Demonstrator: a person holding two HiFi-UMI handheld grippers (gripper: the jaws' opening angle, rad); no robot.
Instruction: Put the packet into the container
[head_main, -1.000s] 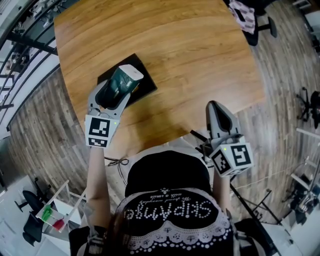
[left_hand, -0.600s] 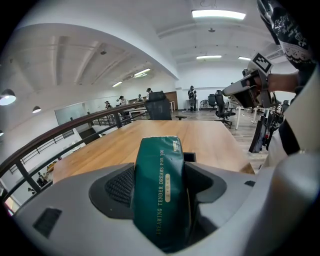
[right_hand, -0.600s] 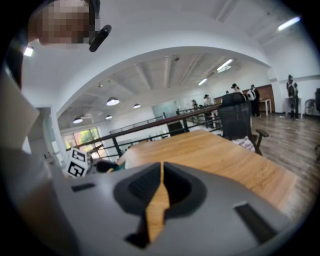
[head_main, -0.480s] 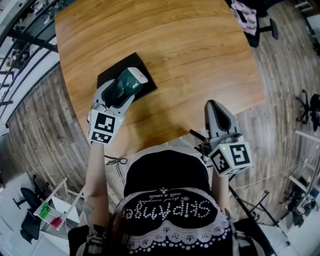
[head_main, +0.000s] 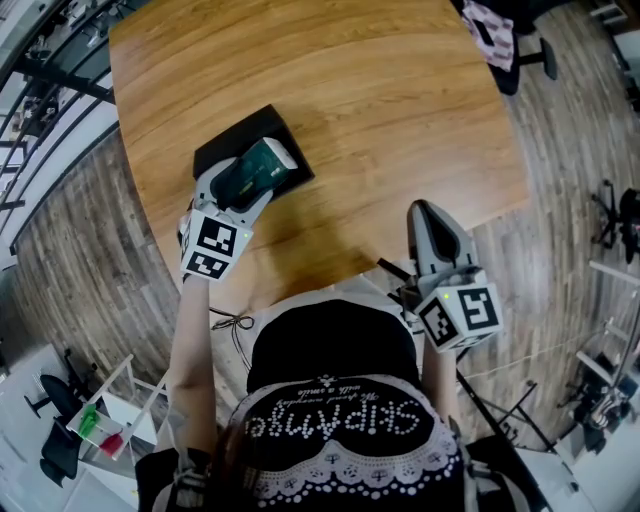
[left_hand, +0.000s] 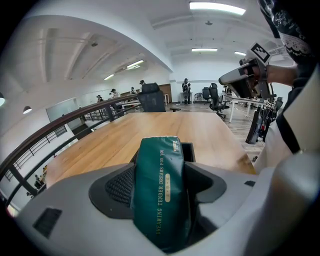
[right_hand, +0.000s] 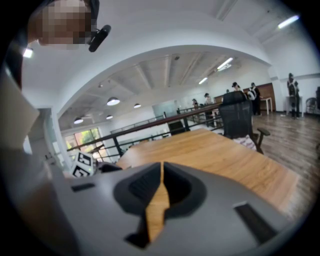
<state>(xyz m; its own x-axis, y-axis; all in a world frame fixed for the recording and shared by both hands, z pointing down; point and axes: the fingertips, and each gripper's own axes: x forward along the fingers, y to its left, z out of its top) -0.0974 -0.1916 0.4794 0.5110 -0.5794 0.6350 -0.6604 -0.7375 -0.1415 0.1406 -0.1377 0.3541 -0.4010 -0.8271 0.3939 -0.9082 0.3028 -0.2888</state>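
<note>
A dark green packet (head_main: 256, 169) with gold print is clamped between the jaws of my left gripper (head_main: 240, 180), lying low over the black container (head_main: 230, 142) on the wooden table. In the left gripper view the green packet (left_hand: 162, 192) fills the gap between the jaws, and the black container's (left_hand: 188, 151) rim shows just past its far end. My right gripper (head_main: 432, 228) hangs off the table's near right edge, shut with nothing held; its jaws meet in the right gripper view (right_hand: 161, 176).
The round wooden table (head_main: 380, 110) is bare apart from the container. An office chair (head_main: 500, 35) stands at the far right. A railing (head_main: 40, 80) runs past the table's left side. The person's torso fills the near bottom of the head view.
My left gripper has carried the packet forward and down, from above the container's near edge to lying low over the container. The right gripper has stayed put.
</note>
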